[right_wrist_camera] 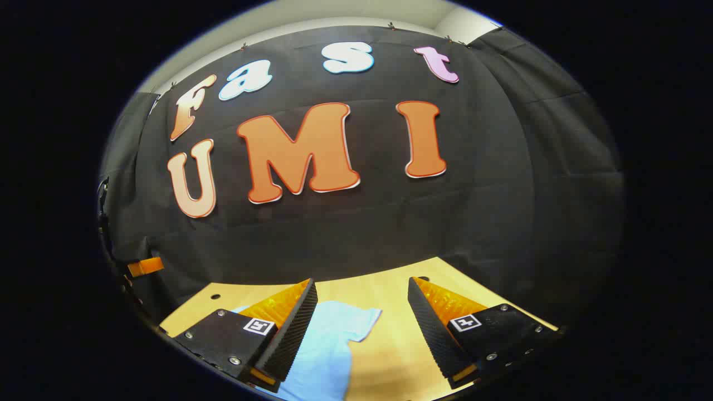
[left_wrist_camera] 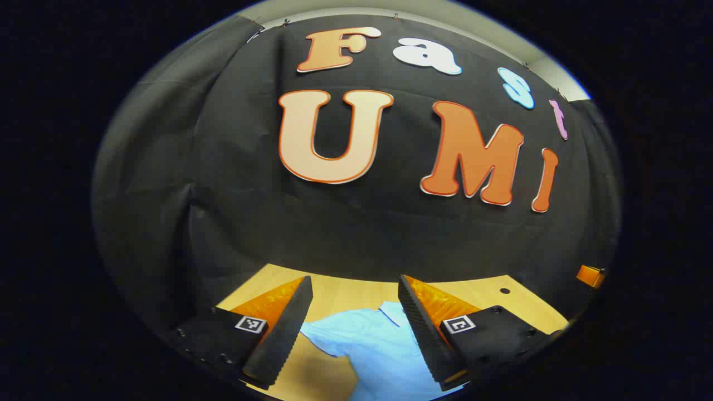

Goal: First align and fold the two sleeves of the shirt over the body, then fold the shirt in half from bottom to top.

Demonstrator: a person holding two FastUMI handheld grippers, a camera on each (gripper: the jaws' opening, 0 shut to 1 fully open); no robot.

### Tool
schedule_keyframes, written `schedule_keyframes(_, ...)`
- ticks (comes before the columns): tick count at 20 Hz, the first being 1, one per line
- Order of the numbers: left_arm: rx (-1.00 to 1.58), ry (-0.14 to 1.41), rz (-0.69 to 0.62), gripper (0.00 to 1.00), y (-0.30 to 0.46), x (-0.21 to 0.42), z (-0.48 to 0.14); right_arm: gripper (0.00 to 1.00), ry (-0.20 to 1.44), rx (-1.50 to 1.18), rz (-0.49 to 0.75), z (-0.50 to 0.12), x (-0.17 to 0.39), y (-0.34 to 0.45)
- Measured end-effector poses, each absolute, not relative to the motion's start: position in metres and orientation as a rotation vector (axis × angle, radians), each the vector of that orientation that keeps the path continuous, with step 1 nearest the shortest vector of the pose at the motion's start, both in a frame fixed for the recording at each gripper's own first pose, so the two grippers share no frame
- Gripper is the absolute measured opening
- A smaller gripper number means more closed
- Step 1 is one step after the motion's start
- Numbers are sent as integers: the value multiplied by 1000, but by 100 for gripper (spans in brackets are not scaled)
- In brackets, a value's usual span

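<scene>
Below and just ahead of the left gripper point(left_wrist_camera: 355, 328), the light blue shirt point(left_wrist_camera: 379, 351) is lying flat on the wooden table point(left_wrist_camera: 490, 298), with its collar pointing away from the gripper and one short sleeve point(left_wrist_camera: 326, 337) sticking out toward that gripper's left finger. Both fingers are spread wide and aren't holding anything, just hanging above the cloth. Same deal in the right gripper view: the right gripper point(right_wrist_camera: 362, 328) is sitting wide open and empty, and the other sleeve point(right_wrist_camera: 356, 323) is poking out between its fingers, nearer the left one, with bare table under the right finger. My guess is this thing is going to be super light and floppy, thin cotton-ish fabric, nothing fragile, but it'll be drooping and bunching the second it's lifted and probably sliding a bit on that smooth tabletop. I'd be pinching each sleeve right at its outer hem or cuff corner, grabbing only the one layer, then dragging it low across the body so it's not folding on itself.
</scene>
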State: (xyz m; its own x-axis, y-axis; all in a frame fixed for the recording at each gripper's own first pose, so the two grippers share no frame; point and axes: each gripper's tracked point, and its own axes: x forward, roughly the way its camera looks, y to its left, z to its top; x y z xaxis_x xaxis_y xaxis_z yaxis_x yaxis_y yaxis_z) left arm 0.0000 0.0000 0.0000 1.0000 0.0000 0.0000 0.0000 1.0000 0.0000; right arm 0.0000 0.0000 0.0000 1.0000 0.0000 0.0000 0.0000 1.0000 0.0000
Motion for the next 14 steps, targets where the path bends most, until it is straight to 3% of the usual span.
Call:
schedule_keyframes(6, -18, -26, 10, 99, 49, 12, 30, 100, 67, 106, 24, 15, 11, 52)
schedule_keyframes(10, -47, 4, 26, 99, 54, 18, 30, 98, 93, 20, -54, 23, 24, 31)
schedule_keyframes(14, -34, -16, 95, 99, 60, 13, 43, 98, 106, -17, -36, 32, 37, 18)
